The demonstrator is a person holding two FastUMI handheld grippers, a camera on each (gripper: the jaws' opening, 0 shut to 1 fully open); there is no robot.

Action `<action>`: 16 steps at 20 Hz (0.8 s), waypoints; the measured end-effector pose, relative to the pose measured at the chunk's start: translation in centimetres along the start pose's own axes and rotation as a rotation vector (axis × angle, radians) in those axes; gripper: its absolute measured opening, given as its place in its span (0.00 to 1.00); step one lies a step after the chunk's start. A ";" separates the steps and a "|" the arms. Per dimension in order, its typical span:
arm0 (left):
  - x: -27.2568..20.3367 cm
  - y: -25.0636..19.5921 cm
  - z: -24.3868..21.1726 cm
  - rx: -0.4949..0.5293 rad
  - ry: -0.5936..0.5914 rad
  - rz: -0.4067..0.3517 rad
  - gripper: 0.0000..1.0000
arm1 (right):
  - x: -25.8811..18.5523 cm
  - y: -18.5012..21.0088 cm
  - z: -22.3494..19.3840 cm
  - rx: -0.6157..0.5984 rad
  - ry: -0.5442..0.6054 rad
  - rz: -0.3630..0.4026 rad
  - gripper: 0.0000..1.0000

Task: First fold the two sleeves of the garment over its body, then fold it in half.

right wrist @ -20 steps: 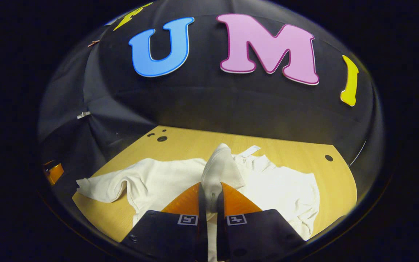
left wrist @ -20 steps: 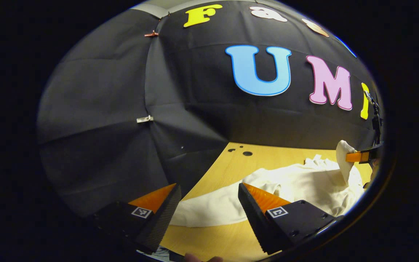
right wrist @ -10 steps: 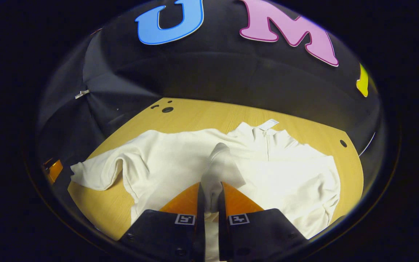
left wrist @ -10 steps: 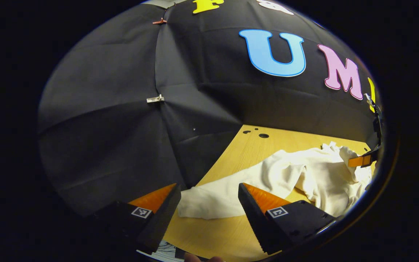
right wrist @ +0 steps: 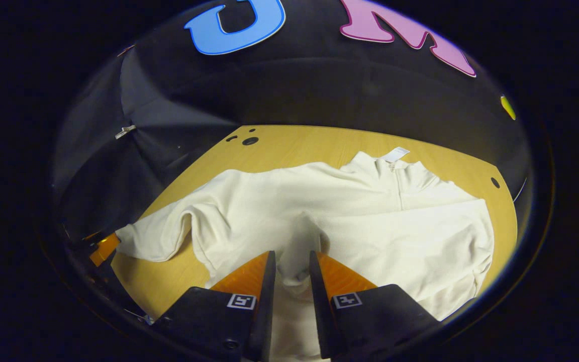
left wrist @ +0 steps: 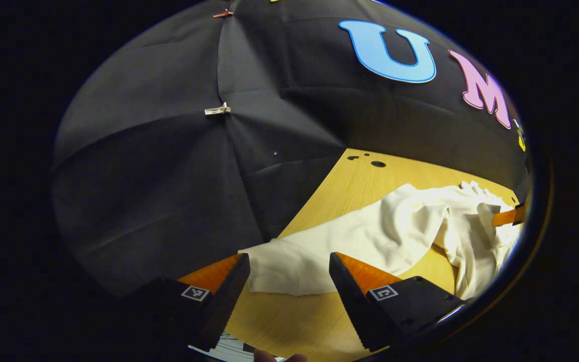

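Garment: a white zip-neck sweatshirt (right wrist: 350,211) lies spread on the wooden table (right wrist: 294,146), collar toward the black cloth wall, a small tag at the neck.
Right sleeve: folded over the body of the sweatshirt; its cuff (right wrist: 297,251) lies on the chest, between the right gripper's 2 fingers.
Left sleeve: the left sleeve (right wrist: 154,239) stretches out sideways onto the bare table, not yet folded; in the left gripper view the left sleeve (left wrist: 309,259) runs toward the camera, its cuff end just ahead of the fingers.
Right gripper: in the right gripper view the right gripper (right wrist: 291,266) sits low over the sweatshirt with its fingers a narrow gap apart, the cuff lying in that gap; whether the fingers press on the fabric cannot be told. In the left gripper view 1 finger of the right gripper (left wrist: 508,217) shows at the far right edge, against the bunched cloth.
Left gripper: in the left gripper view the left gripper (left wrist: 289,274) is spread wide, with nothing between its fingers, at the near edge of the table beside the sleeve's end. In the right gripper view a bit of the left gripper (right wrist: 102,249) shows at the left edge, close to the sleeve's cuff.
Table: 3 dark holes (right wrist: 249,141) near its far left corner, 1 hole (right wrist: 494,182) on the right.
Wall: a pale clip (left wrist: 217,109) pins the black cloth at a seam.
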State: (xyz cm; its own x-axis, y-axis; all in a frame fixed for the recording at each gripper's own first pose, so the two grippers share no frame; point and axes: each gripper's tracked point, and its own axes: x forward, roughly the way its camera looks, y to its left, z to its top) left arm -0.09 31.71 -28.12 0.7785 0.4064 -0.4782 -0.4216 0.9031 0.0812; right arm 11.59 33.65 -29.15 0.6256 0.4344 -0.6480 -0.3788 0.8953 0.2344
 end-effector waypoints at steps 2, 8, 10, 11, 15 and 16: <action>0.7 0.2 -0.7 0.007 0.024 0.001 0.99 | -0.3 0.9 -0.2 -0.006 0.005 0.024 0.44; 2.2 0.7 -3.0 -0.018 0.105 0.034 0.99 | -3.3 1.5 0.2 0.016 -0.031 0.072 0.80; 2.5 0.9 -3.5 -0.008 0.121 0.039 0.99 | -4.9 0.5 0.5 0.027 -0.057 0.057 0.87; 2.7 1.0 -3.6 -0.001 0.128 0.040 0.99 | -5.7 -0.2 0.4 0.031 -0.069 0.044 0.87; 3.4 0.9 -4.7 0.009 0.177 0.049 0.99 | -9.2 -3.4 0.0 0.060 -0.111 -0.022 0.87; 3.3 0.8 -4.6 0.005 0.173 0.045 1.00 | -10.0 -4.5 -0.3 0.060 -0.117 -0.045 0.87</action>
State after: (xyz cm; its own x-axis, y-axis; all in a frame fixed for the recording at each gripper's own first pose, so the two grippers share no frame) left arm -0.06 33.15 -33.67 0.6673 0.4168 -0.6173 -0.4517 0.8854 0.1096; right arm 6.77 25.26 -23.95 0.7176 0.3993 -0.5706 -0.3092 0.9168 0.2526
